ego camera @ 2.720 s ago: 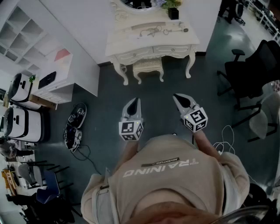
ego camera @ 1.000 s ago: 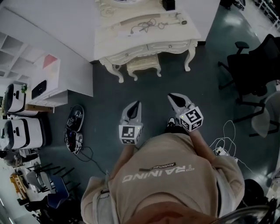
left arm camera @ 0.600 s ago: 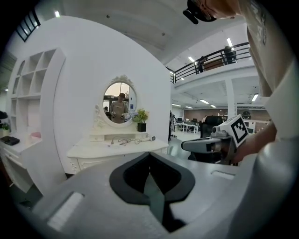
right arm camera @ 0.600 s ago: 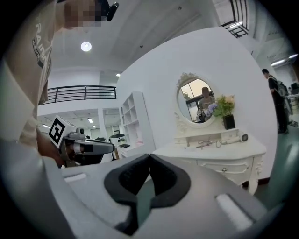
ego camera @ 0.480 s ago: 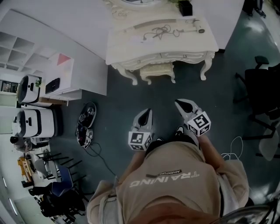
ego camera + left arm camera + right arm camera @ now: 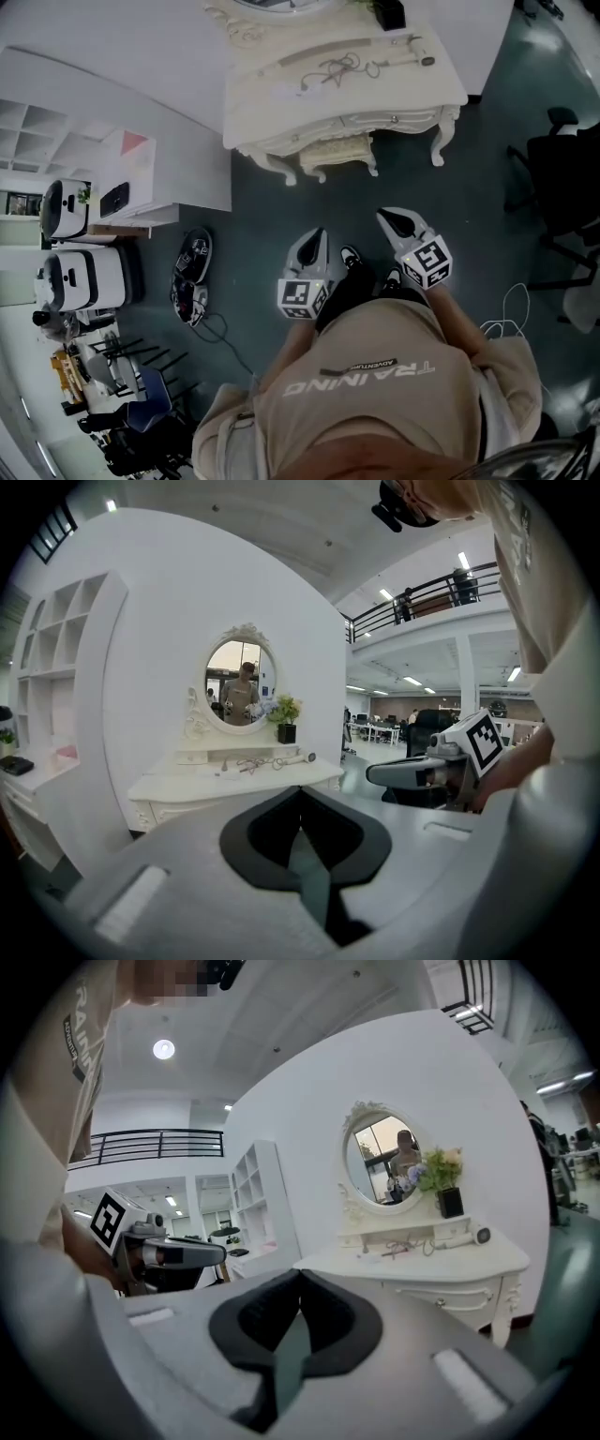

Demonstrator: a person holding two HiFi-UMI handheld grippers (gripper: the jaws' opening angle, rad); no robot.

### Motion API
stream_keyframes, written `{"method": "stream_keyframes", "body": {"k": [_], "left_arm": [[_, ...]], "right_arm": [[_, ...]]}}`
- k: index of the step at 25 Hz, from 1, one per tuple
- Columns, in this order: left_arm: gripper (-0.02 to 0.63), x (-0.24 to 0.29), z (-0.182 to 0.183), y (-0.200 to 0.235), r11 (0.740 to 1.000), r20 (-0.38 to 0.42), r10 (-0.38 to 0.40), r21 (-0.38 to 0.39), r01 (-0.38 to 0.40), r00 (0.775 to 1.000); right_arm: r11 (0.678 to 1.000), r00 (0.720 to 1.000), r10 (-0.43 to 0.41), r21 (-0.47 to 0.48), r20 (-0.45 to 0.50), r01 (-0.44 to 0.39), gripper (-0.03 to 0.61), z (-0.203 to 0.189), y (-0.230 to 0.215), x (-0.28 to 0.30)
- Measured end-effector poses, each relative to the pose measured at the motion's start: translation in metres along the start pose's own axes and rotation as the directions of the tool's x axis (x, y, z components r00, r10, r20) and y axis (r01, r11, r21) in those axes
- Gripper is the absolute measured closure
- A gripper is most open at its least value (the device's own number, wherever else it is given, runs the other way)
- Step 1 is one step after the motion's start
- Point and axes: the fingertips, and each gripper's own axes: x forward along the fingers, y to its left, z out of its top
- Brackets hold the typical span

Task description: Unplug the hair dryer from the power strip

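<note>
- L gripper (image 6: 318, 233), R gripper (image 6: 382, 216): jaws pressed together, nothing between.
- Hair dryer (image 6: 481, 1236) on dressing table (image 6: 272, 108); its plug & power strip too small to make out.

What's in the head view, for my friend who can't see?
From above: a person in a beige shirt holds left tongs and right tongs over a dark floor, facing a white dressing table with a hair dryer on it.

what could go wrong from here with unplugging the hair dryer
The cords lie tangled beside the hair dryer on the dressing table; tugging the wrong one may drag things off. The left gripper and right gripper are both shut, so they would bump a plug, not grip it, unless opened.
</note>
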Motion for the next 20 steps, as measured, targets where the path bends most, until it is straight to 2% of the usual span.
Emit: {"method": "stream_keyframes", "body": {"k": [8,14,20], "left_arm": [[0.606,0.039,0.021,0.03,0.997,0.049,-0.077,-0.011,0.078,0.996],[0.606,0.047,0.024,0.087,0.997,0.053,-0.075,-0.028,0.076,0.996],[0.606,0.062,0.022,0.143,0.993,0.042,-0.111,-0.03,0.112,0.993]], "right_arm": [[0.999,0.999,-0.007,-0.04,-0.033,0.006,0.575,0.018,-0.005,0.035],[0.995,1.0,-0.024,-0.092,-0.018,0.022,0.575,0.047,0.002,0.085],[0.996,0.997,-0.067,-0.068,-0.031,0.065,0.575,0.047,-0.003,0.144]]}}
